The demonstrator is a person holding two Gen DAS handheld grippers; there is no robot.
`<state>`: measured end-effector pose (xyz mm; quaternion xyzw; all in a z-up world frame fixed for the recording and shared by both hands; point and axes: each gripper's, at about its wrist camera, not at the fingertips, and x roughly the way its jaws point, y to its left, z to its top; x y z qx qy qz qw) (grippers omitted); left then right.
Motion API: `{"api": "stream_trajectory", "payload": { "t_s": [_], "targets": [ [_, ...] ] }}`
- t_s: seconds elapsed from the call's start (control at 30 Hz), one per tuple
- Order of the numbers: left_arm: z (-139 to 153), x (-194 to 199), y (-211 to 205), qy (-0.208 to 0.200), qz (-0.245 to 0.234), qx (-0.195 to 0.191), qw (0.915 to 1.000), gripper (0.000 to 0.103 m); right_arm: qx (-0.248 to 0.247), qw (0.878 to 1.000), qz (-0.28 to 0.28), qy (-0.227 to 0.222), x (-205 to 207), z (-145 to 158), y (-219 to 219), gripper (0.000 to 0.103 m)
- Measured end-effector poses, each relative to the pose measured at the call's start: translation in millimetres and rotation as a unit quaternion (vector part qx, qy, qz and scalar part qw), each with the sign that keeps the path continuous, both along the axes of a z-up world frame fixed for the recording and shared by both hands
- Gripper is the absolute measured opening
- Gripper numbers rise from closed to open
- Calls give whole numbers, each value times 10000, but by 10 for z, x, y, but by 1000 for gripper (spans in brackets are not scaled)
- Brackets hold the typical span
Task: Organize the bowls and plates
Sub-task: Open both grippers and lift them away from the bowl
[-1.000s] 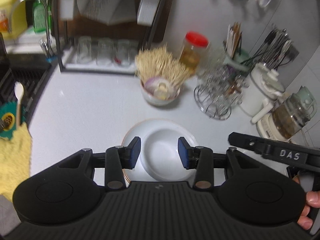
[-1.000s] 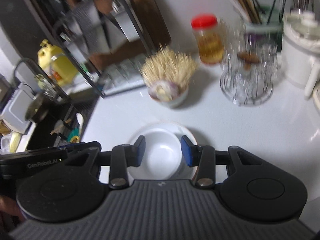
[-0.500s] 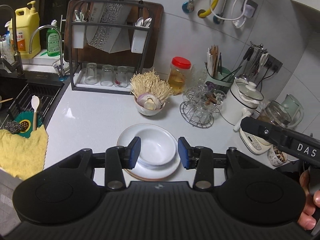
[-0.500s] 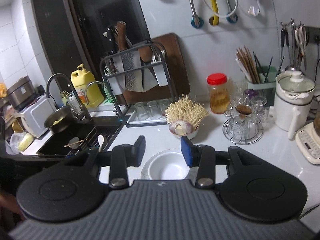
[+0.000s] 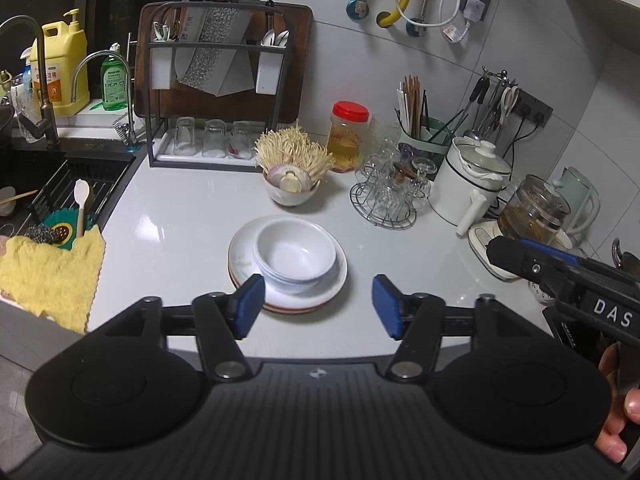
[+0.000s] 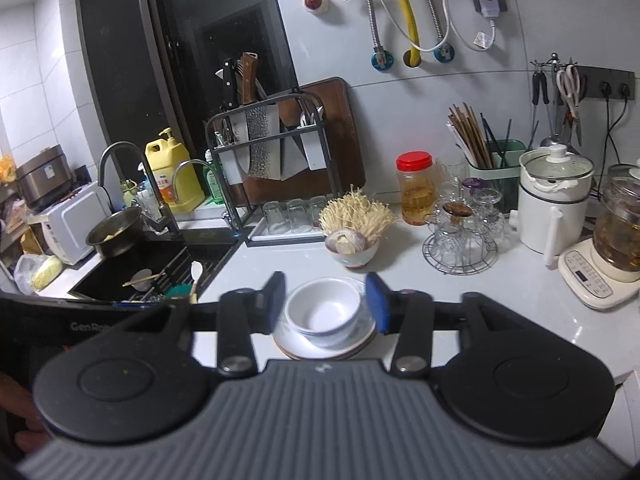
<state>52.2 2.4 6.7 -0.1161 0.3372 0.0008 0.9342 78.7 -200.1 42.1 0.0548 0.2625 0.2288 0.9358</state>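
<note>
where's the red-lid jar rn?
Red-lid jar: back of the counter by the wall, between the mushroom bowl on its left and the wire glass rack on its right.

White counter (image 5: 168,236) bears stacked plates (image 5: 320,292); glass rack (image 5: 386,204).

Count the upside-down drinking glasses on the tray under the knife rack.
3, side by side on the white tray: left glass, middle glass, right glass. None seems hidden.

Bowls (image 5: 296,254) stacked on plates (image 5: 320,296), counter (image 5: 180,236) centre, before mushroom bowl (image 5: 291,194).
</note>
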Motion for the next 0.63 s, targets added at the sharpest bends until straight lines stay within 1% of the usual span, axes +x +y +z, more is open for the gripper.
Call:
{"api": "stream_trajectory", "payload": {
  "t_s": [0.03, 0.07, 0.1, 0.13, 0.23, 0.3, 0.37, 0.4, 0.47, 0.5, 0.63],
  "targets": [
    [-11, -21, -20, -2, 15, 11, 10000, 73, -24, 10000, -28, -22, -22, -13, -17, 64],
    [-23, -42, -38, -2, 33, 20, 10000, 76, -44, 10000, -60, -50, -48, -25, -41, 73],
    [-39, -56, -58, 3, 46, 19, 10000, 81, -59, 9999, -82, -79, -71, -36, -63, 77],
    [-53, -73, -77, 10, 65, 22, 10000, 85, -58, 9999, -80, -104, -93, -48, -83, 77],
    [-85, -112, -123, 11, 139, 97, 9999, 92, -51, 9999, -52, -144, -140, -79, -149, 78],
    [-108, -141, -152, 28, 211, 167, 9996, 94, -54, 9998, -75, -149, -172, -105, -189, 85],
    [-129, -155, -165, 60, 291, 198, 9994, 95, -35, 9998, -116, -153, -198, -131, -233, 90],
    [-141, -165, -173, 74, 331, 203, 9992, 96, -45, 9998, -127, -145, -199, -145, -248, 96],
    [-161, -186, -193, 99, 374, 217, 9990, 97, -92, 9997, -178, -126, -200, -165, -276, 98],
    [-167, -198, -203, 101, 387, 232, 9989, 98, -94, 9997, -194, -94, -195, -176, -285, 103],
    [-206, -230, -215, 142, 423, 219, 9988, 99, -57, 9999, -141, 11, -168, -208, -304, 103]
  ]
}}
